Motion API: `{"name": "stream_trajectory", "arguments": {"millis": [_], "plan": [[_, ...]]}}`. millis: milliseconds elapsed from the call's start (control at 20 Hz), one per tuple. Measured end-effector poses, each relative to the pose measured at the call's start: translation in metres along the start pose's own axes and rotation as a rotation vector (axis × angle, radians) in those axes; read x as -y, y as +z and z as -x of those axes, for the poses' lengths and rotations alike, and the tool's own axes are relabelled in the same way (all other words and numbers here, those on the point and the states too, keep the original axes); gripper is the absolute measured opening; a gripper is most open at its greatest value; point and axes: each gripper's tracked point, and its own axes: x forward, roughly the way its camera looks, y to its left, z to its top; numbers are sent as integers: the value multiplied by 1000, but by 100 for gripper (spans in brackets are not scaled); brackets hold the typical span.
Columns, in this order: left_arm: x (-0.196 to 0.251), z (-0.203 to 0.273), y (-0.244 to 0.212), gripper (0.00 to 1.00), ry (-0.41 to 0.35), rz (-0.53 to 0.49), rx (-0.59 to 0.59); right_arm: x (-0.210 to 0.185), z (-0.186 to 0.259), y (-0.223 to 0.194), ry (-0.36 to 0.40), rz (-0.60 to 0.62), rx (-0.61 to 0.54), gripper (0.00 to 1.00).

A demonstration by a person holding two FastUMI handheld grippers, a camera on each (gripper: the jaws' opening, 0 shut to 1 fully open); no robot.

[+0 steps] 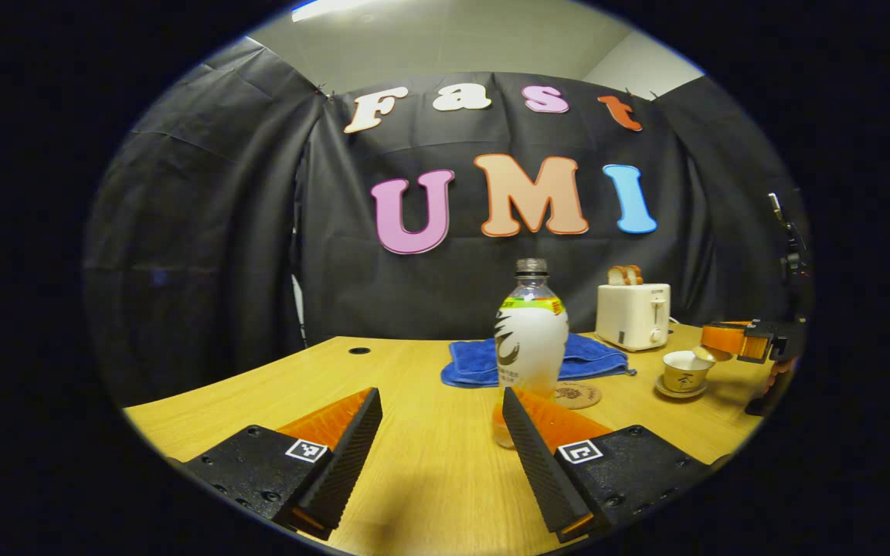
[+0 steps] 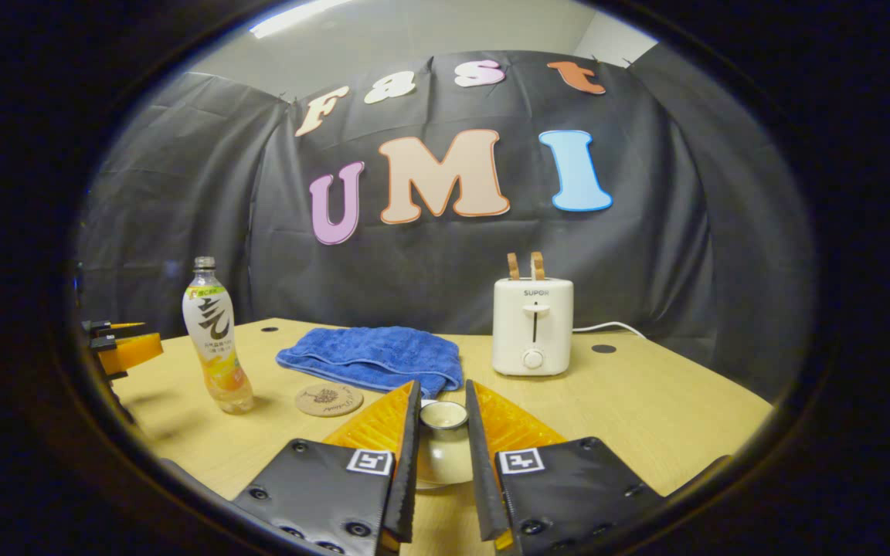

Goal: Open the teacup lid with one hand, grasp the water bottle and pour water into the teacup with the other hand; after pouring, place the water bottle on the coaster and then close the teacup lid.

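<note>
Water bottle beside coaster

bright ceiling strip light, soft shadows, fisheye-bent edges

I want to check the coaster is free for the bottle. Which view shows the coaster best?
The right gripper view: the coaster lies whole and bare before the blue towel. In the left gripper view the water bottle hides part of it.

The wooden table carries bottle, coaster, blue towel, toaster beyond the right gripper, teacup between its fingers.
</note>
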Motion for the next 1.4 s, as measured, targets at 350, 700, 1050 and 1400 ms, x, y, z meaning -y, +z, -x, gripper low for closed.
{"name": "stream_trajectory", "arguments": {"millis": [350,700,1050,1400], "plan": [[34,-20,-2,92,-157,5,-4,9,17,2,-21,1,18,35],[60,-50,-9,92,-228,0,-60,26,32,4,-54,2,21,35],[70,-78,-22,92,-225,-7,-146,46,51,4,-79,2,23,35],[75,-94,-24,79,-218,-20,-149,54,53,4,-91,2,18,35]]}}
